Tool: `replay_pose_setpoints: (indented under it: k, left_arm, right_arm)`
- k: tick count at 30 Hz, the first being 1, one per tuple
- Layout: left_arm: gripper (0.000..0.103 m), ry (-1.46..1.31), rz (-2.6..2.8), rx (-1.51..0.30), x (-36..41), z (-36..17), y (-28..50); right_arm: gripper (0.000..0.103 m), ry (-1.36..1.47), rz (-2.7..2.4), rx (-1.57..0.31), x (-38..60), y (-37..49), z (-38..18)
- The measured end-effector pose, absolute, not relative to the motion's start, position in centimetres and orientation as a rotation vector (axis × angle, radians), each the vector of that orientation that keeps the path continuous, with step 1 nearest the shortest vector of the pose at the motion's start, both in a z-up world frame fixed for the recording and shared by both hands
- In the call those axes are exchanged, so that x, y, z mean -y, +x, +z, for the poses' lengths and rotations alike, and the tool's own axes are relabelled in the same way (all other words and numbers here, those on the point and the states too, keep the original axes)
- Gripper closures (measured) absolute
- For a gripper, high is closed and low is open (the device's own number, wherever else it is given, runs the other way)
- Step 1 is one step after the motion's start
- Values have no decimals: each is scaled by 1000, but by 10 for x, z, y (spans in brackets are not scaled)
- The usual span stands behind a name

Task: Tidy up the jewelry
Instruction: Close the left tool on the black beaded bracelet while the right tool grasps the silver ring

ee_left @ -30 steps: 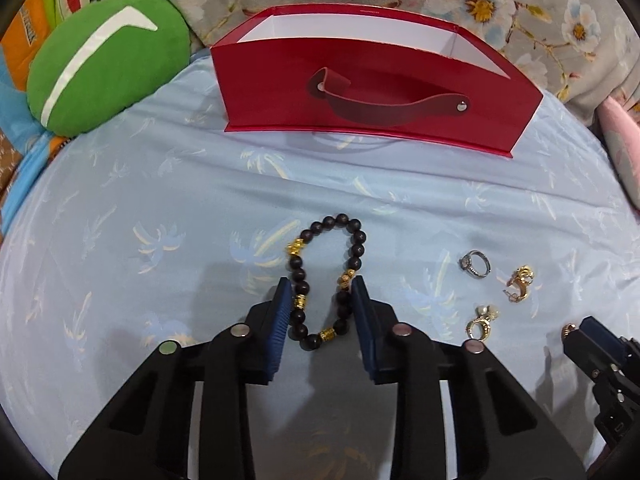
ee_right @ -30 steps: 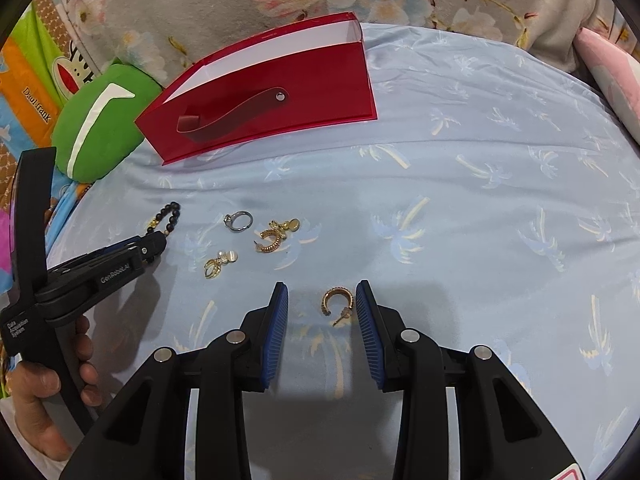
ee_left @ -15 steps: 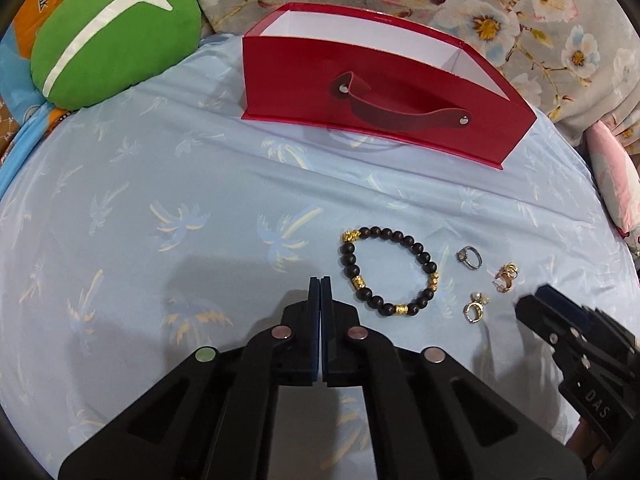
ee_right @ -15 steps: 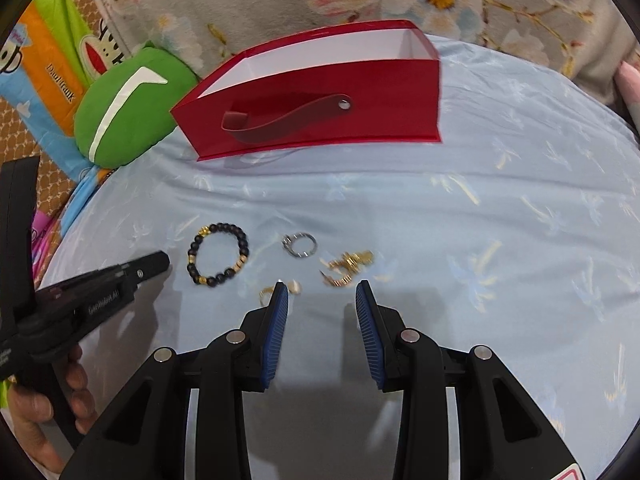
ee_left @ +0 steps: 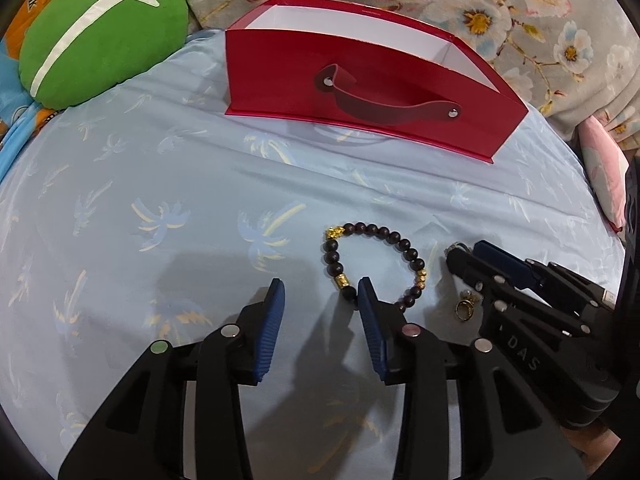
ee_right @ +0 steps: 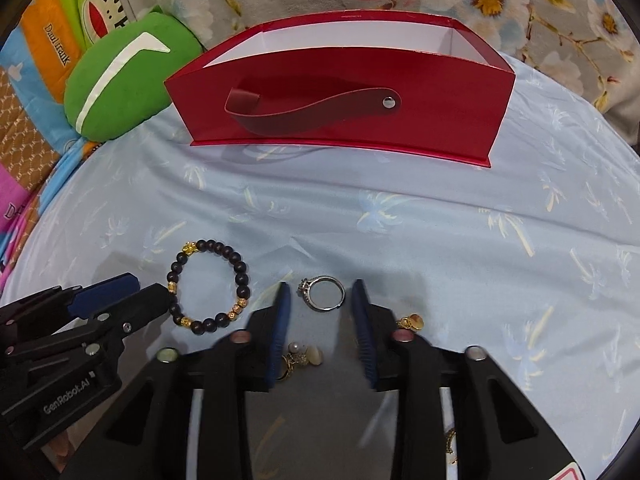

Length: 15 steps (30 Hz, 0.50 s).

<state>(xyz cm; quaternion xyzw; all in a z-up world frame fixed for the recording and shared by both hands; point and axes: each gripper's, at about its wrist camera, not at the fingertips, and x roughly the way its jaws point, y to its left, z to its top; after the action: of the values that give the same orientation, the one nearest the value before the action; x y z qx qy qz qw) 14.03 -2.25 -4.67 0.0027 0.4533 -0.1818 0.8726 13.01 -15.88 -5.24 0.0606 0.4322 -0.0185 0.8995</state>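
Note:
A dark bead bracelet with gold beads (ee_left: pixel 372 266) (ee_right: pixel 210 288) lies on the light blue sheet. My left gripper (ee_left: pixel 320 292) is open, its right finger touching the bracelet's near edge. My right gripper (ee_right: pixel 320 294) is open with a silver ring (ee_right: pixel 323 292) lying between its fingertips. Gold and pearl earrings (ee_right: pixel 298 356) lie under its left finger, and a gold earring (ee_right: pixel 412 322) shows by its right finger. A red open box with a strap handle (ee_left: pixel 360 92) (ee_right: pixel 340 96) stands behind the jewelry.
A green cushion (ee_left: pixel 100 32) (ee_right: pixel 128 76) lies at the back left. Floral fabric (ee_left: pixel 520 12) rises behind the box. A pink pillow (ee_left: pixel 604 172) sits at the right edge. The two grippers are close side by side.
My left gripper was shut half a second ago and is now open beside the bracelet. My right gripper has moved forward and left so the silver ring lies between its fingers.

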Motion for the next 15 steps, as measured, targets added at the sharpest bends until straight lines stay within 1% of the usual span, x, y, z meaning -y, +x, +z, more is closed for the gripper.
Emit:
replay_pose_setpoints:
  k: [4,5,8,10,12,15]
  left_arm:
    - [53,24,-396,-942,31,-46,138]
    - [51,31,-399,-940,35,-47,138]
    - [47,47,-403,-941,43,-49,137]
    - [37,61,-408,-935,49,-50,136]
    - [32,79,-405,-930,56,-51,136]
    - [32,125,-386,-911,68,-53,137]
  right_arm:
    - [84,138,-39,-888,163,125,-51]
    - [102,147,-37,-884,165,123,-49]
    - [103,167,-51,-871,172,119,-44]
    - [103,169,-56,-876,175,117,-44]
    - [103,175,-60,-884,179,115,-46]
    - [103,191,-67,-889,184,111,-48]
